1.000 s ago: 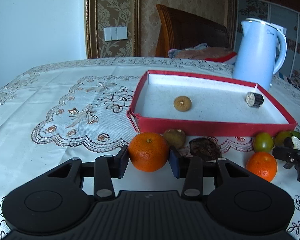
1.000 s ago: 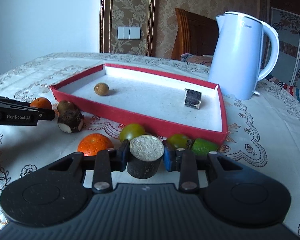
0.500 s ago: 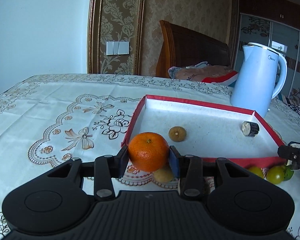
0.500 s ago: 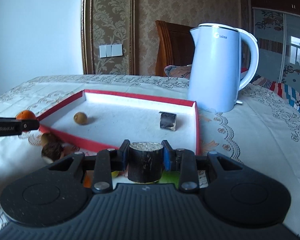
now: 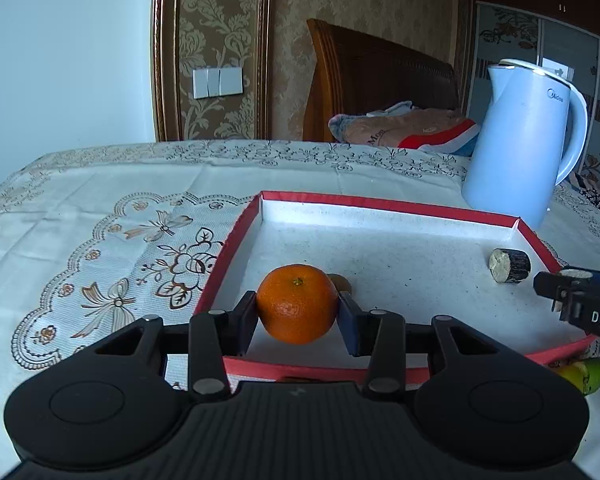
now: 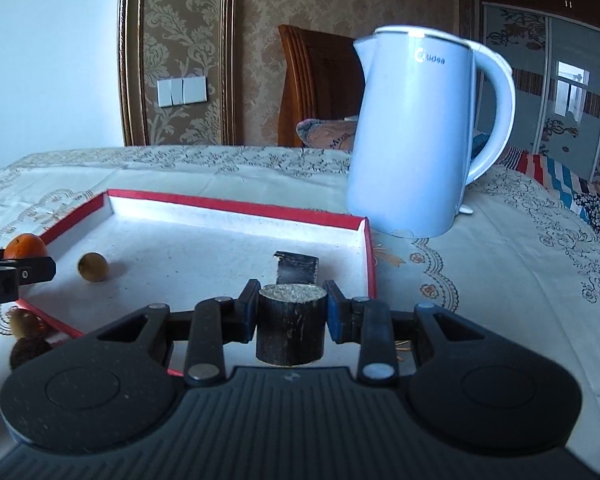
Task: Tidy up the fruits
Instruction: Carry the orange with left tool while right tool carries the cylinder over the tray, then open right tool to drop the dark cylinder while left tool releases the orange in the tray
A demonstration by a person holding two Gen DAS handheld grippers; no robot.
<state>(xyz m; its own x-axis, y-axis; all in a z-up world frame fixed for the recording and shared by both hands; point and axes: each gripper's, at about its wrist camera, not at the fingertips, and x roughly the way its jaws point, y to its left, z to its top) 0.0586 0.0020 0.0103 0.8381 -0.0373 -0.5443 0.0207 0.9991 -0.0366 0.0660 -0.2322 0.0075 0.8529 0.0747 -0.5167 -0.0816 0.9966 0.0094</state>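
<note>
Left gripper (image 5: 298, 312) jaws clamp orange (image 5: 297, 303) | right gripper (image 6: 292, 312) jaws clamp dark cylinder (image 6: 290, 324)

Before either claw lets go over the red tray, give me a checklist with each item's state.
1. Left claw shut on the orange: ok.
2. Right claw shut on the dark cane piece: ok.
3. Orange over the red tray, inside its near wall: ok.
4. Bare floor under the orange, clear of the small brown fruit: cannot tell.
5. Drop spot clear of the cane piece already in the tray: ok.
6. The two claws apart: ok.
</note>
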